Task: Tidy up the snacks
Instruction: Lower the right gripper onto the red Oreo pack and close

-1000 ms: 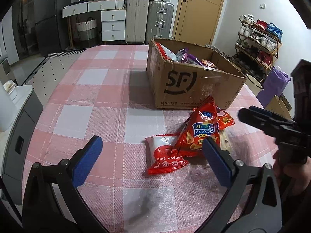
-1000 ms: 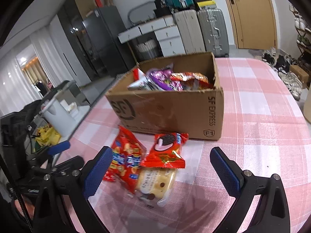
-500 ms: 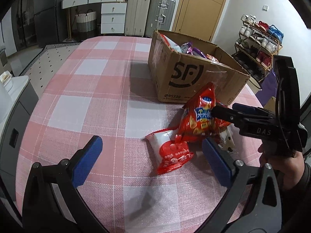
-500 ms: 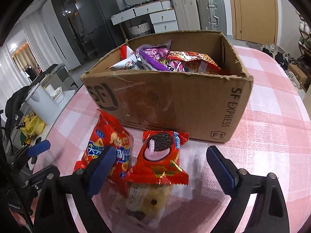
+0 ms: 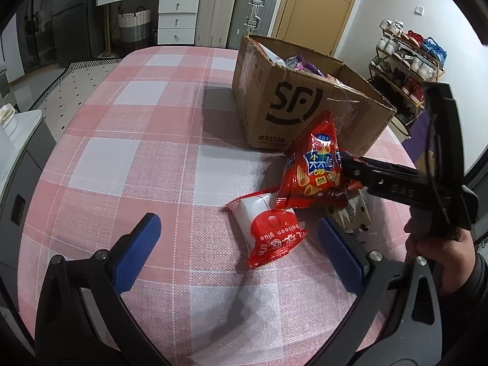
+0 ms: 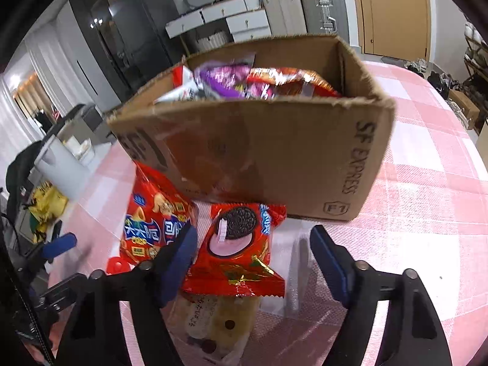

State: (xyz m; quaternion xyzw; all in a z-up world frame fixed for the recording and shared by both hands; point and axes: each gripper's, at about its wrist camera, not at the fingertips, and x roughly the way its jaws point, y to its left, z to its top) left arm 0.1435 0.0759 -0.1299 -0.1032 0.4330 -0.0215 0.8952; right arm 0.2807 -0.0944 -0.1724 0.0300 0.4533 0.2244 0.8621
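An open cardboard SF box (image 5: 283, 103) (image 6: 274, 152) holds several snack packs. In front of it lie a red chips bag (image 5: 311, 170) (image 6: 152, 216), a red Oreo pack (image 6: 238, 250), a clear cookie pack (image 6: 213, 320) under it, and a red-and-white balloon glue pack (image 5: 268, 235). My right gripper (image 6: 253, 262) is open, its jaws on either side of the Oreo pack; it also shows in the left wrist view (image 5: 393, 180). My left gripper (image 5: 235, 250) is open, low over the table, with the glue pack between its fingers.
The table wears a pink checked cloth (image 5: 146, 152). Suitcases (image 5: 235, 18) and white drawers stand behind, a shoe rack (image 5: 408, 61) at the right. A white appliance (image 6: 58, 164) stands off the table's left edge.
My right gripper moved forward and down until its jaws straddle the Oreo pack, and narrowed somewhat. My left gripper moved forward toward the glue pack.
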